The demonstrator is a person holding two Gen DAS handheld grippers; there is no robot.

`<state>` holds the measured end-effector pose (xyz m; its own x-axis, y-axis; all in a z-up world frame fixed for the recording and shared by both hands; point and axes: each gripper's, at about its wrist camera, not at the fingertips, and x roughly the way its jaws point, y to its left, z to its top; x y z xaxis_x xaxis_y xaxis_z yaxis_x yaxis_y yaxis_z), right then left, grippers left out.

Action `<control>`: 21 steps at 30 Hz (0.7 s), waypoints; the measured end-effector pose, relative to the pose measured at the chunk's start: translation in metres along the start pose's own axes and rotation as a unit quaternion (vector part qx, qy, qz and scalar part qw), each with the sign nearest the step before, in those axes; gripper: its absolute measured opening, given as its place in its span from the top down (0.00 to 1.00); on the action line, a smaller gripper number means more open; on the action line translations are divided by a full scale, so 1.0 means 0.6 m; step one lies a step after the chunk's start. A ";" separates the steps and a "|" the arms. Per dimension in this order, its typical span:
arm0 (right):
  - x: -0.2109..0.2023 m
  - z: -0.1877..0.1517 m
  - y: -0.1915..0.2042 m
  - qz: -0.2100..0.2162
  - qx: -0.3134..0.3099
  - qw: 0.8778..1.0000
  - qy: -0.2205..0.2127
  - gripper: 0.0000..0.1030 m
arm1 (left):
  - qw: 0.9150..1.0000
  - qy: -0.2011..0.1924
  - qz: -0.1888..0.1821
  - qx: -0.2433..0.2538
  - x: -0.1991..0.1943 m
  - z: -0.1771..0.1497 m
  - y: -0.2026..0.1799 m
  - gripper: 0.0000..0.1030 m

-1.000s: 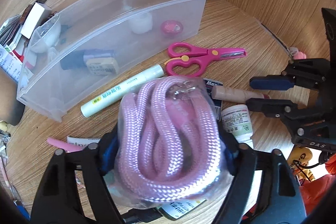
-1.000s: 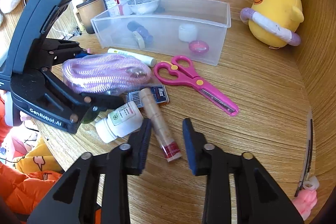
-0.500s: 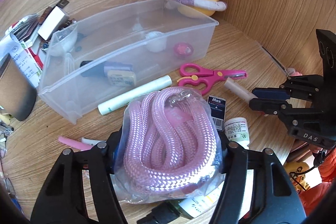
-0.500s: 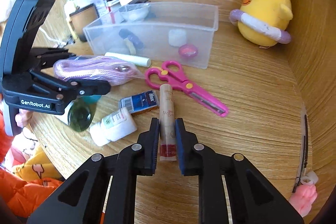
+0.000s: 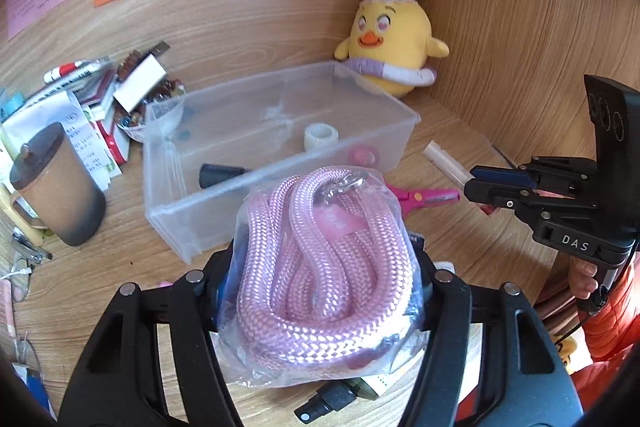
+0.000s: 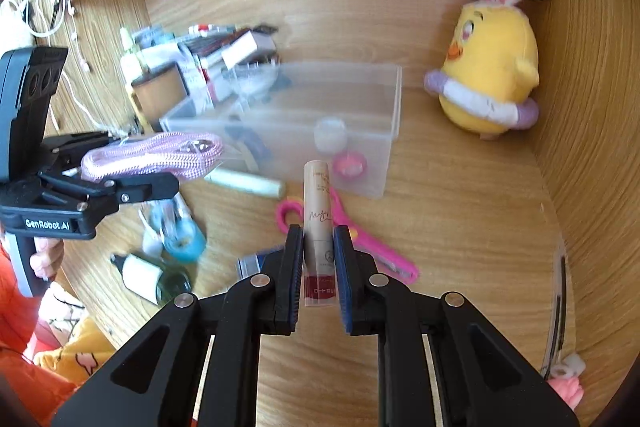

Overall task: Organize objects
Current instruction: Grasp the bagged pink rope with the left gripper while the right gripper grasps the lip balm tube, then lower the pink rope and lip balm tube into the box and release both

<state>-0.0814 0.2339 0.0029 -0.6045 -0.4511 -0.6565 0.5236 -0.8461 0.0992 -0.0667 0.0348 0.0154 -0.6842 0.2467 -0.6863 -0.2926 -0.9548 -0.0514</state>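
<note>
My left gripper (image 5: 324, 267) is shut on a clear bag of coiled pink rope (image 5: 328, 259) and holds it in the air just in front of the clear plastic bin (image 5: 188, 227). The rope also shows in the right wrist view (image 6: 156, 155). My right gripper (image 6: 316, 243) is shut on a beige lip-gloss tube (image 6: 318, 223) with a red base, lifted above the desk; the tube also shows in the left wrist view (image 5: 444, 163). The bin (image 6: 384, 147) holds a white jar (image 6: 330, 135), a pink round case (image 6: 350, 165) and a dark item (image 5: 220, 175).
Pink scissors (image 6: 360, 243), a pale green marker (image 6: 248, 183), small bottles (image 6: 156, 279) and a blue packet lie on the desk in front of the bin. A yellow chick plush (image 5: 388, 55) sits in the back corner. A brown cup (image 5: 56, 187) and clutter stand left.
Both grippers have risen from the desk. The right gripper closed on the lip-gloss tube and lifted it. The left gripper carried the rope bag up and toward the bin.
</note>
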 end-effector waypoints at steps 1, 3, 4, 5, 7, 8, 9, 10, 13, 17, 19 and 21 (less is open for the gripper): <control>-0.002 0.009 0.003 0.002 0.000 1.000 -0.008 0.86 | 1.000 -0.006 0.002 -0.003 -0.005 0.005 0.004 0.38; -0.005 0.023 0.005 0.002 0.000 1.000 -0.020 0.86 | 1.000 -0.019 0.006 -0.009 -0.014 0.017 0.012 0.38; -0.006 0.033 0.007 0.002 -0.001 1.000 -0.027 0.86 | 1.000 -0.026 0.010 -0.012 -0.018 0.022 0.017 0.38; -0.005 0.041 0.008 0.001 -0.001 0.999 -0.032 0.86 | 0.999 -0.031 0.013 -0.014 -0.021 0.026 0.021 0.38; -0.004 0.060 0.012 0.000 -0.001 0.999 -0.041 0.86 | 0.999 -0.043 0.021 -0.019 -0.027 0.036 0.031 0.38; -0.003 0.068 0.013 0.001 -0.001 0.999 -0.045 0.86 | 0.998 -0.048 0.025 -0.022 -0.029 0.043 0.038 0.38; -0.003 0.076 0.014 0.000 -0.002 0.999 -0.049 0.86 | 0.998 -0.052 0.028 -0.026 -0.030 0.048 0.043 0.38; -0.001 0.086 0.016 -0.001 -0.004 0.999 -0.054 0.86 | 0.998 -0.055 0.032 -0.031 -0.030 0.054 0.050 0.38; 0.010 0.110 0.019 -0.001 -0.007 0.998 -0.058 0.86 | 0.997 -0.057 0.044 -0.040 -0.024 0.067 0.067 0.38; 0.035 0.138 0.024 -0.004 -0.011 0.998 -0.055 0.86 | 0.996 -0.047 0.056 -0.051 -0.002 0.077 0.088 0.38; 0.051 0.151 0.027 -0.008 -0.015 0.999 -0.051 0.86 | 0.996 -0.035 0.056 -0.059 0.016 0.082 0.098 0.38; 0.071 0.162 0.026 -0.006 -0.014 0.999 -0.043 0.86 | 0.996 -0.023 0.055 -0.069 0.033 0.085 0.108 0.38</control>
<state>-0.1575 0.1735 0.0493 -0.6596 -0.4645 -0.5909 0.5315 -0.8442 0.0703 -0.1333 -0.0140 0.0357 -0.7373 0.1440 -0.6601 -0.1221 -0.9893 -0.0794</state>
